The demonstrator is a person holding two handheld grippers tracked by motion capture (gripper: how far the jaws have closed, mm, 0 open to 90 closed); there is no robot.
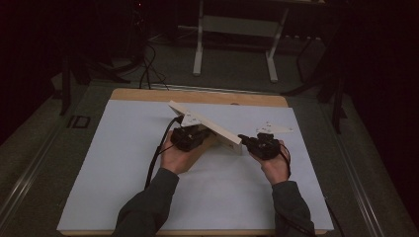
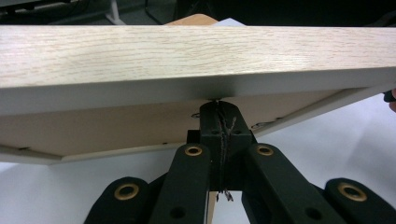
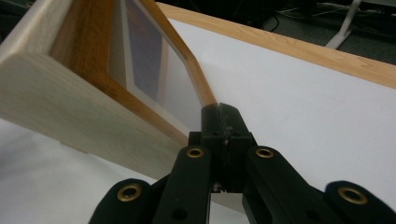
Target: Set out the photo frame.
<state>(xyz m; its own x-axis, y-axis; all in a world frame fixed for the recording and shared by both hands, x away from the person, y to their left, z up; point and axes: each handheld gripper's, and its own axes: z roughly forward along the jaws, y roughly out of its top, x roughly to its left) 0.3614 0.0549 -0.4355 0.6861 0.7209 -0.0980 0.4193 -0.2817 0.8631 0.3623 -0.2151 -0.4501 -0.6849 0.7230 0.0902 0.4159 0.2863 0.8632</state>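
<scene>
Both grippers prop the wooden frame point(image 1: 207, 123) tilted above the table point(image 1: 123, 163), steadying it. The left gripper point(image 2: 218, 112) and the right gripper point(image 3: 223, 114) each have clenched fingers, pressing against it rather than gripping.

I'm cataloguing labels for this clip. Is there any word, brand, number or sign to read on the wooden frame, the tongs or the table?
None can be read. The wooden frame, both tongs and the white table sheet carry no print. A dark mark on the floor beside the table is too small to read.
</scene>
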